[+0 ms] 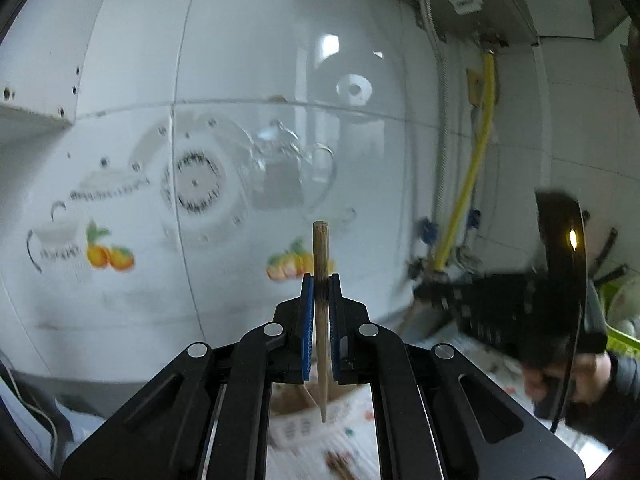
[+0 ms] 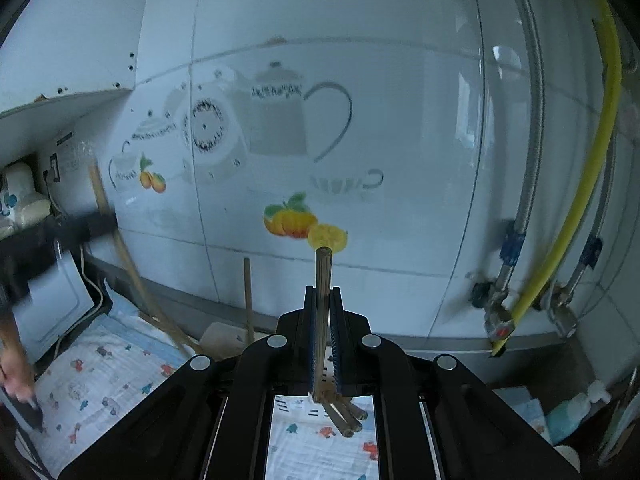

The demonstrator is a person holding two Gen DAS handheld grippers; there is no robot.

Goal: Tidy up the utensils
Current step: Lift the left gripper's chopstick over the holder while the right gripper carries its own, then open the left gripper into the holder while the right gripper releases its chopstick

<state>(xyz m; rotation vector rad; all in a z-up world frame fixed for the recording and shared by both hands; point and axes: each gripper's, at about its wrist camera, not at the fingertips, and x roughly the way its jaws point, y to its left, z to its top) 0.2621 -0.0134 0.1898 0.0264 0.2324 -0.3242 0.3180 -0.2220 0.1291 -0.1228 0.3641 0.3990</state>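
In the left wrist view my left gripper is shut on one wooden chopstick. It stands upright between the blue pads with its pointed end down over the patterned cloth. The right wrist view shows my right gripper shut on another upright chopstick. Several more chopsticks lie on the cloth just beneath it. The left gripper appears blurred at the left there, its chopstick slanting. The right gripper shows blurred at the right of the left view.
A white tiled wall with teapot and fruit decals stands close ahead. A yellow hose and metal pipes with valves run down the right. A wooden handle rises by the wall. A white appliance sits left.
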